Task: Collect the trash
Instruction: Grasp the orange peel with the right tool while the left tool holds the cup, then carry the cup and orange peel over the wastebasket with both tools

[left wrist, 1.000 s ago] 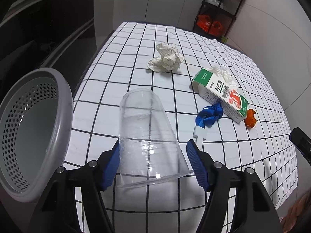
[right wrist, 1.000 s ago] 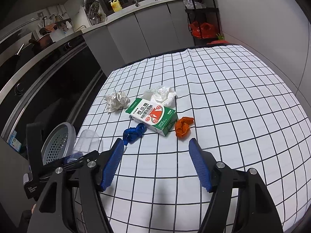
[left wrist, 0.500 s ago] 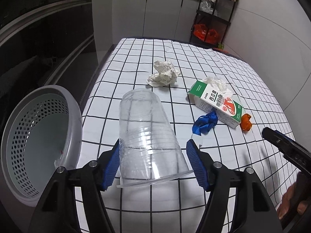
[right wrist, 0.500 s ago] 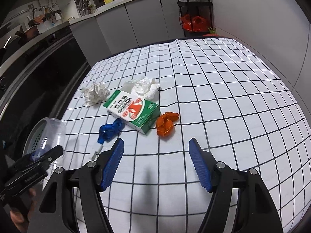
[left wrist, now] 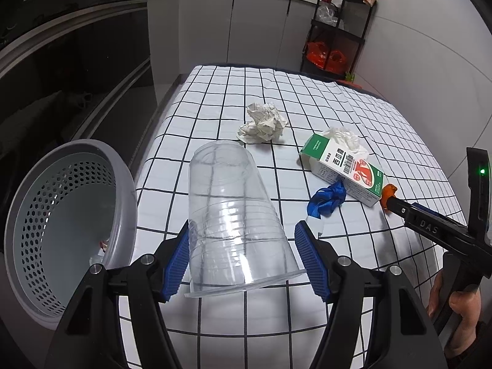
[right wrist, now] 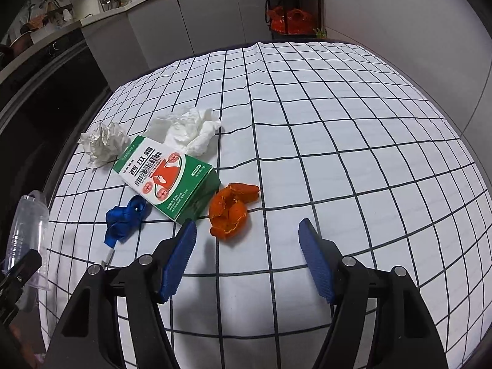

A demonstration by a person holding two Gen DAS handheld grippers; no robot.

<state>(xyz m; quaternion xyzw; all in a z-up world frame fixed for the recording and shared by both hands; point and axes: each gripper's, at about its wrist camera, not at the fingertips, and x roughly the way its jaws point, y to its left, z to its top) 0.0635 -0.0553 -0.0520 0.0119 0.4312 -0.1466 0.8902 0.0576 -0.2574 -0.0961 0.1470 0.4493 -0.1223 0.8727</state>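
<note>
A clear plastic cup (left wrist: pixel 227 203) lies tipped between the blue pads of my left gripper (left wrist: pixel 243 230), which is shut on it beside a grey perforated basket (left wrist: pixel 123 184). On the checked tablecloth lie a crumpled paper ball (right wrist: pixel 103 143), a white tissue (right wrist: pixel 190 129), a green and white carton (right wrist: pixel 166 178), a blue ribbon (right wrist: pixel 126 218) and an orange peel (right wrist: pixel 232 212). My right gripper (right wrist: pixel 247 226) hangs open just in front of the peel, with nothing between its pads. The cup (right wrist: pixel 29 224) also shows at the left edge of the right wrist view.
The basket hangs off the table's left edge, with a small scrap inside. A dark oven front and grey cabinets (left wrist: pixel 246 27) lie beyond the table. A black shelf rack (left wrist: pixel 335 37) holds red bags at the back right. A hand (left wrist: pixel 455 295) grips the right tool.
My right gripper has sunk and moved in toward the orange peel, which now looks bigger. It has entered the left wrist view from the right. The cup stays in my left gripper.
</note>
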